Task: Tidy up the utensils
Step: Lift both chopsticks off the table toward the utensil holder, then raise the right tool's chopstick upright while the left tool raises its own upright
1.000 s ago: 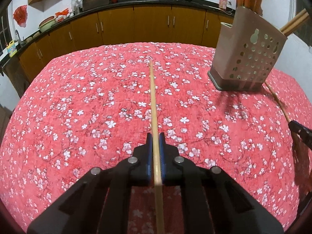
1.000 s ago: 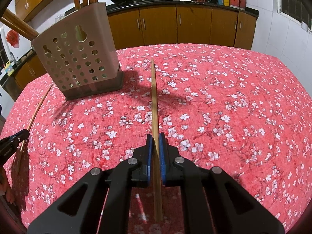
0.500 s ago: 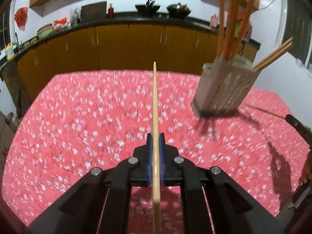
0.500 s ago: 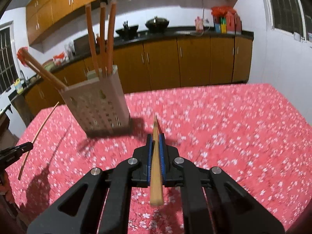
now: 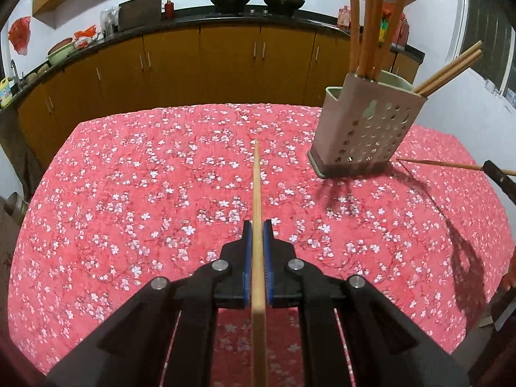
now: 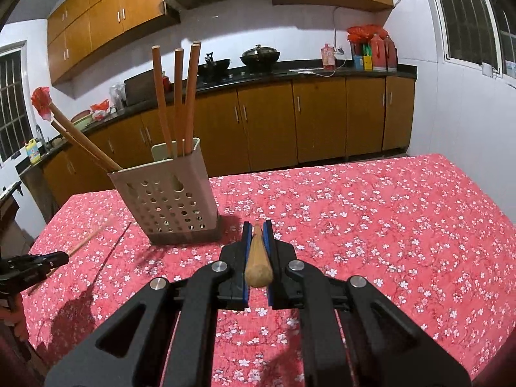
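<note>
My left gripper [image 5: 257, 225] is shut on a long wooden chopstick [image 5: 257, 193] that points forward above the table. My right gripper [image 6: 257, 227] is shut on another wooden chopstick [image 6: 257, 258], seen end-on and tilted toward the camera. A perforated beige utensil holder [image 5: 364, 129] stands at the right of the left wrist view and at the left of the right wrist view [image 6: 167, 200]. It holds several upright and leaning wooden sticks [image 6: 175, 96]. The left gripper also shows at the left edge of the right wrist view [image 6: 48, 259].
The table carries a red cloth with white blossoms [image 5: 129, 193]. Brown kitchen cabinets [image 6: 290, 122] and a black counter with woks run behind it. A white wall and window [image 6: 467, 16] are to the right.
Both grippers rose from near the cloth with their chopsticks. The right chopstick tilted up until it points almost at the camera. The left view then dipped back toward the table.
</note>
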`<move>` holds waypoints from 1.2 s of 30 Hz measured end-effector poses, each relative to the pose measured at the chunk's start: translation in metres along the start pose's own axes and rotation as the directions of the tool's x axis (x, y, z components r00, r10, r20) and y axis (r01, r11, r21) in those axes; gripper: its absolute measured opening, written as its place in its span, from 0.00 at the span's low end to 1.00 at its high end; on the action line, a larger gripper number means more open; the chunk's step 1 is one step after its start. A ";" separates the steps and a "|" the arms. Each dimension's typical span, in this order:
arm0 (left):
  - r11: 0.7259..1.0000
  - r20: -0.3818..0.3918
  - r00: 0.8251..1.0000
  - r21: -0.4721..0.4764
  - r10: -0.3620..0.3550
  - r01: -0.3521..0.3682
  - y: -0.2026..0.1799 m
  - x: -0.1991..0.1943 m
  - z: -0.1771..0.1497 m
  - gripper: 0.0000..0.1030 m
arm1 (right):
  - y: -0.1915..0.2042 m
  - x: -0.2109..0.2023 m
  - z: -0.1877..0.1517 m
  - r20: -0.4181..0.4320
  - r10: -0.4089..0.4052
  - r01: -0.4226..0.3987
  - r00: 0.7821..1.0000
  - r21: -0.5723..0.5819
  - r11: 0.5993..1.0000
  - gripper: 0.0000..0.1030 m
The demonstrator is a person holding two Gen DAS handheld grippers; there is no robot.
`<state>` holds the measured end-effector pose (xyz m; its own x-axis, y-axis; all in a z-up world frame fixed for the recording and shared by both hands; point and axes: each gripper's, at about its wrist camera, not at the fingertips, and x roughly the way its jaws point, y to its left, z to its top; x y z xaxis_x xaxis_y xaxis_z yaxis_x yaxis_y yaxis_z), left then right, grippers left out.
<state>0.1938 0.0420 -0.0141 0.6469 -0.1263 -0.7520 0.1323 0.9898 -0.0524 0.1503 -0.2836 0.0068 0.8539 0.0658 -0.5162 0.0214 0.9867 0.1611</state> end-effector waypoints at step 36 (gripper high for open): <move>1.000 0.005 1.000 -0.009 0.012 -0.012 0.012 0.008 -0.041 0.26 | 0.006 -0.004 0.001 0.026 0.011 -0.011 1.000 -0.013 1.000 0.08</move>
<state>0.1693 0.0556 -0.0477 0.6523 -0.1150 -0.7492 0.1176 0.9918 -0.0498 0.1481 -0.2783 0.0108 0.8676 0.0728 -0.4920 0.0054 0.9878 0.1557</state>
